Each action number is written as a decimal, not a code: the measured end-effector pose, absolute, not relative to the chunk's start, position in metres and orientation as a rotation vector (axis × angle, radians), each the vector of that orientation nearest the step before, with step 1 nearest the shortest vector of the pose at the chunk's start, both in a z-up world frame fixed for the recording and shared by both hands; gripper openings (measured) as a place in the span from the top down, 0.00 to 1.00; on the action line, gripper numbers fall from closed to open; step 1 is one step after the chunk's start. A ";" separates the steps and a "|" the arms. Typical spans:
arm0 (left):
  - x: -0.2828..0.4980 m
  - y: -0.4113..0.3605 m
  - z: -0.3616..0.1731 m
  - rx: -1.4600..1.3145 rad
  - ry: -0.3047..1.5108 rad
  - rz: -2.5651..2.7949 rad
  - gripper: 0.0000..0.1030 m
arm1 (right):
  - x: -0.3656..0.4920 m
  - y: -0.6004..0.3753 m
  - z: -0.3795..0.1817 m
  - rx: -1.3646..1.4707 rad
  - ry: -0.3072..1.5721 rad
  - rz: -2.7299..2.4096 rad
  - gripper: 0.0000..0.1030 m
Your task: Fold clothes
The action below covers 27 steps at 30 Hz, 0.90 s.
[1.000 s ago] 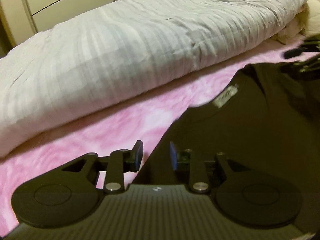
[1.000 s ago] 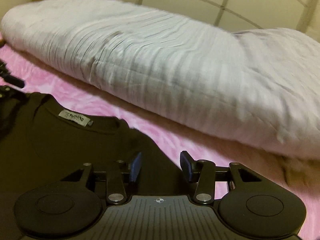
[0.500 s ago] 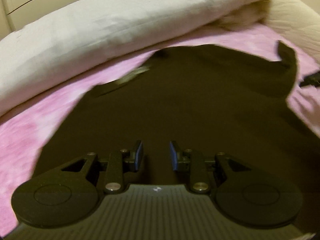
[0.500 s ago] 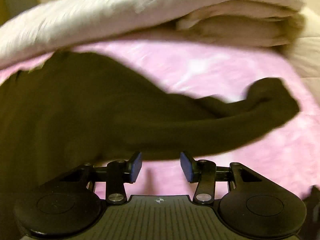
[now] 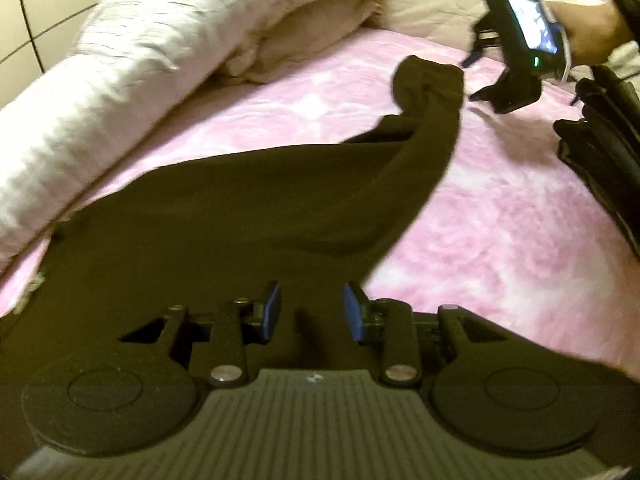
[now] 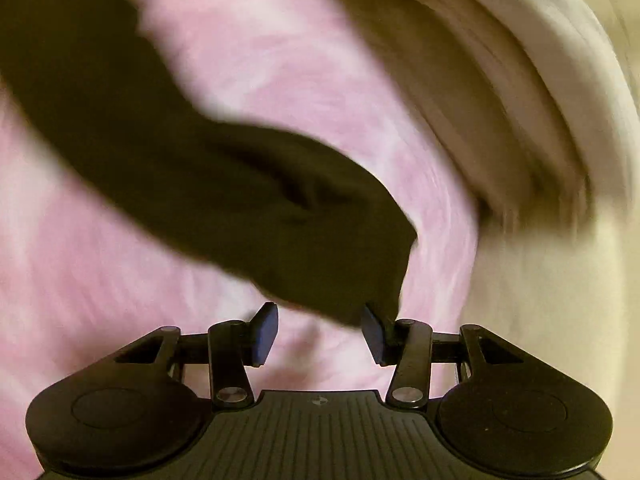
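A black long-sleeved shirt lies spread on the pink blanket, one sleeve reaching toward the upper right. My left gripper hovers over the shirt's body near the sleeve's root. Its jaws are opening, and its blue pads press on nothing. A hand holds my right gripper just beyond the sleeve's cuff. In the blurred right wrist view the cuff end lies just ahead of my right gripper, which is open, with the cloth's edge beside its right finger.
A rolled white duvet and beige bedding line the far side of the bed. A stack of dark folded clothes sits at the right edge. Bare pink blanket lies between sleeve and stack.
Both grippers have swept sideways across the shirt: the left from the shoulder edge to the body by the sleeve, the right from the collar to the cuff. The left jaws stand slightly wider.
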State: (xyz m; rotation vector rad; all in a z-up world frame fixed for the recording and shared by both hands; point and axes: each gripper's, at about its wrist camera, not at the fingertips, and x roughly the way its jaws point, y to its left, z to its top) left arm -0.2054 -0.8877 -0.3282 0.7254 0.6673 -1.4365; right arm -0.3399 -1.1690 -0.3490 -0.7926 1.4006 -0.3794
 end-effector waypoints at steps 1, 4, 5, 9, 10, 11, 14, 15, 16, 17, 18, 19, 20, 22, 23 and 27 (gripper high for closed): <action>-0.210 -0.892 -0.331 0.727 0.674 -1.437 0.71 | -0.340 -1.170 -0.355 -0.826 1.402 -0.343 0.55; -0.222 -0.903 -0.338 0.733 0.695 -1.437 0.71 | -0.336 -1.178 -0.367 -0.848 1.414 -0.277 0.65; -0.224 -0.904 -0.339 0.737 0.700 -1.433 0.71 | -0.335 -1.180 -0.367 -0.836 1.425 -0.288 1.00; -0.227 -0.905 -0.335 0.743 0.711 -1.434 0.71 | -0.335 -1.190 -0.355 -0.781 1.478 -0.378 1.00; -0.227 -0.905 -0.333 0.744 0.714 -1.435 0.71 | -0.340 -1.193 -0.350 -0.750 1.523 -0.440 1.00; -0.226 -0.905 -0.331 0.746 0.714 -1.437 0.71 | -0.345 -1.195 -0.345 -0.705 1.574 -0.485 1.00; -0.225 -0.906 -0.324 0.754 0.708 -1.444 0.71 | -0.365 -1.187 -0.347 -0.529 1.712 -0.445 0.99; -0.224 -0.906 -0.322 0.757 0.702 -1.445 0.71 | -0.367 -1.183 -0.348 -0.504 1.727 -0.433 0.99; -0.224 -0.905 -0.319 0.759 0.695 -1.445 0.71 | -0.369 -1.180 -0.348 -0.505 1.721 -0.438 0.99; -0.223 -0.903 -0.316 0.759 0.690 -1.444 0.71 | -0.369 -1.177 -0.346 -0.502 1.710 -0.450 0.99; -0.222 -0.900 -0.313 0.758 0.687 -1.443 0.71 | -0.369 -1.176 -0.343 -0.502 1.700 -0.473 0.97; -0.221 -0.896 -0.310 0.758 0.683 -1.439 0.71 | -0.368 -1.175 -0.339 -0.511 1.695 -0.497 0.92; -0.219 -0.891 -0.307 0.758 0.683 -1.430 0.71 | -0.367 -1.173 -0.335 -0.519 1.691 -0.515 0.85; -0.214 -0.877 -0.302 0.757 0.687 -1.403 0.71 | -0.359 -1.165 -0.322 -0.514 1.667 -0.531 0.78; -0.210 -0.866 -0.299 0.755 0.695 -1.378 0.71 | -0.358 -1.159 -0.315 -0.509 1.645 -0.537 0.73; -0.193 -0.816 -0.288 0.751 0.733 -1.263 0.70 | -0.339 -1.112 -0.287 -0.453 1.507 -0.518 0.58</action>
